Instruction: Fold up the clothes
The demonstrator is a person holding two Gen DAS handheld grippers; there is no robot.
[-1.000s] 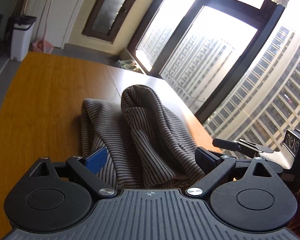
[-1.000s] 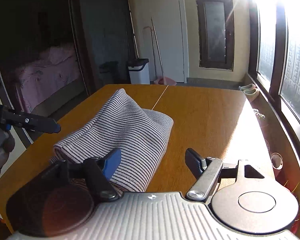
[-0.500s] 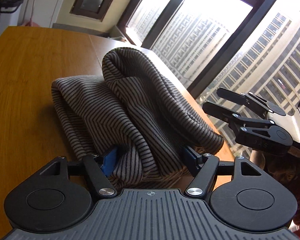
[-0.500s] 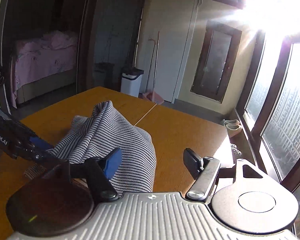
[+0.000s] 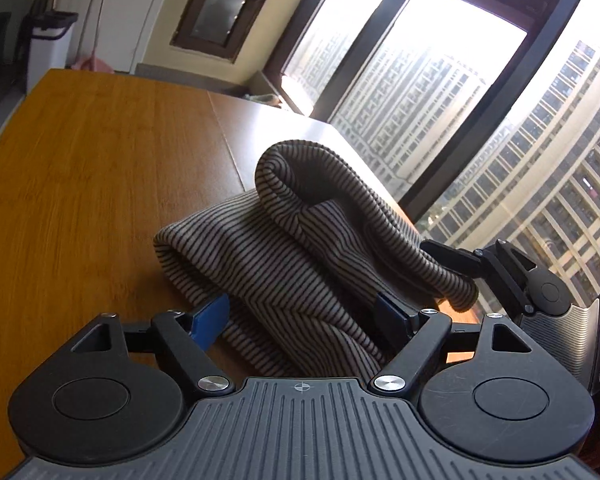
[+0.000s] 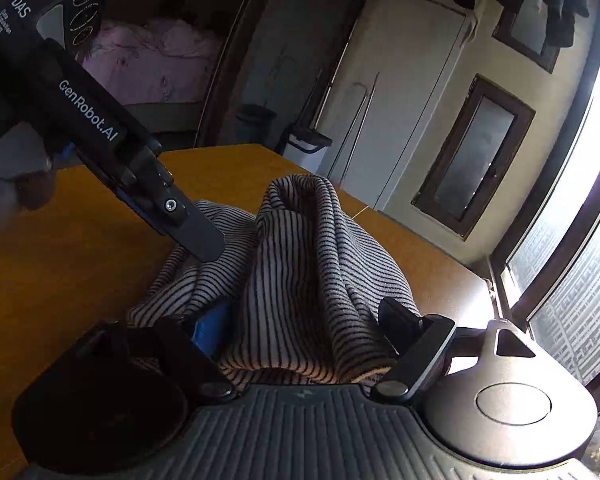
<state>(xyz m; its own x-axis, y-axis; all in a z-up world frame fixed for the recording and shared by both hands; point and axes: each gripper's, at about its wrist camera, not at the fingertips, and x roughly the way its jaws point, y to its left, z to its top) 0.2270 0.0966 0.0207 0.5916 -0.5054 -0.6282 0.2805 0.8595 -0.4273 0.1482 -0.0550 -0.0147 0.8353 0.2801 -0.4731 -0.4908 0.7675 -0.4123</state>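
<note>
With striped garment (image 5: 300, 272) between the opening jaws of both my left hand-held gripper (image 5: 300, 316) and right hand-held gripper (image 6: 304, 324), I should close on single edges before lifting it off the bench (image 5: 80, 184).

"GenRobot.AI" in white along the left claw (image 6: 198, 236) arm, "DAS" on its body above

Your left wrist camera looks down along its fingers, close over the striped garment (image 5: 300, 264), facing the windows (image 5: 440, 92). Your right one, equally close, faces the doorway. Both share garment and wooden table (image 5: 92, 184).
</note>
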